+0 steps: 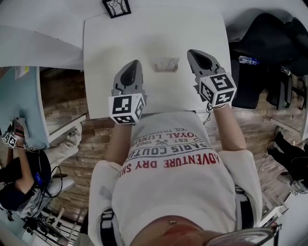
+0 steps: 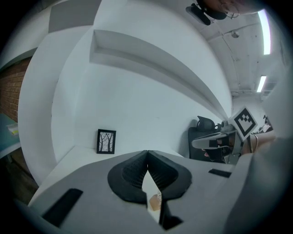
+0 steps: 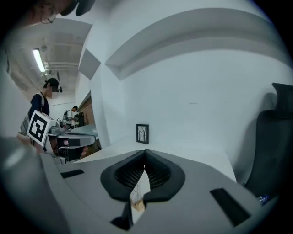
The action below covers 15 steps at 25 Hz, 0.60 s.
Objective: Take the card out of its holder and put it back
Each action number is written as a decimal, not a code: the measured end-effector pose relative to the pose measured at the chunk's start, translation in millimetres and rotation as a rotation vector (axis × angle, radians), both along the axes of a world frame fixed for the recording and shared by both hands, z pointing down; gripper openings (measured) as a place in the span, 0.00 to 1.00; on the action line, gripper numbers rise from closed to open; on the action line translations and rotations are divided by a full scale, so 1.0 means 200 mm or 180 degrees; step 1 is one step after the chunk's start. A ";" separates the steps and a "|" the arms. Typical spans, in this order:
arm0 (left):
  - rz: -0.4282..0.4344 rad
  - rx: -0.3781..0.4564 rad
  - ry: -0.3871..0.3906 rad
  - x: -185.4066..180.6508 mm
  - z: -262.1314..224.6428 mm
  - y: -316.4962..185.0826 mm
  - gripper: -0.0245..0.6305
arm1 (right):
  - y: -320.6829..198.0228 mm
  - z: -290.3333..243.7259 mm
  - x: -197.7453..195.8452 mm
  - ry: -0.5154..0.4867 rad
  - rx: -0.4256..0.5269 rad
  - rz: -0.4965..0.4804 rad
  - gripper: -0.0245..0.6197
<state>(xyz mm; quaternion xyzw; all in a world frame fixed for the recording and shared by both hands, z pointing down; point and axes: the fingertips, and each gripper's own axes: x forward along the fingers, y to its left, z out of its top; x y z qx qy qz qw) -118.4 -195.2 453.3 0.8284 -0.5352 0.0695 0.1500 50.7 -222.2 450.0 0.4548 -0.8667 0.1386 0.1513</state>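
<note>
Nearest the person, the left gripper [image 1: 133, 66] and the right gripper [image 1: 195, 54] hover over the near half of the white table [image 1: 106, 57], one on each side of the card holder [image 1: 166, 69]. Neither touches it. That flanking stance looks like a ready position, one tool to steady the base and the other to work the card [image 1: 167, 62], which seems to stand upright in its slot.

Each gripper's own view shows its dark pads pressed together at the tips with nothing pinched between them. These views add what the head view cannot. Through the small gap behind the left gripper's [image 2: 147, 155] closed tips, the wooden foot of the holder [image 2: 155, 201] shows on the tabletop. The right gripper [image 3: 144, 157] frames the same holder [image 3: 136, 202] from the other side, so both point toward it.

Only the head view shows how far apart the tools stand.

At the table's far edge leans a small framed picture [image 1: 116, 6] of bare trees.
</note>
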 end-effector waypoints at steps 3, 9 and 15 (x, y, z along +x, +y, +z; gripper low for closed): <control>0.0074 -0.0010 0.0001 0.08 -0.01 -0.01 0.07 | 0.05 0.00 0.10 -0.0120 0.0104 0.0348 0.08; 0.0194 -0.0039 -0.0045 0.18 0.02 0.02 0.08 | 0.15 0.08 0.13 0.0034 0.0427 0.0611 0.08; 0.0227 -0.0117 -0.0056 0.21 0.07 0.02 0.07 | 0.15 0.15 0.11 0.0106 0.0432 0.0658 0.08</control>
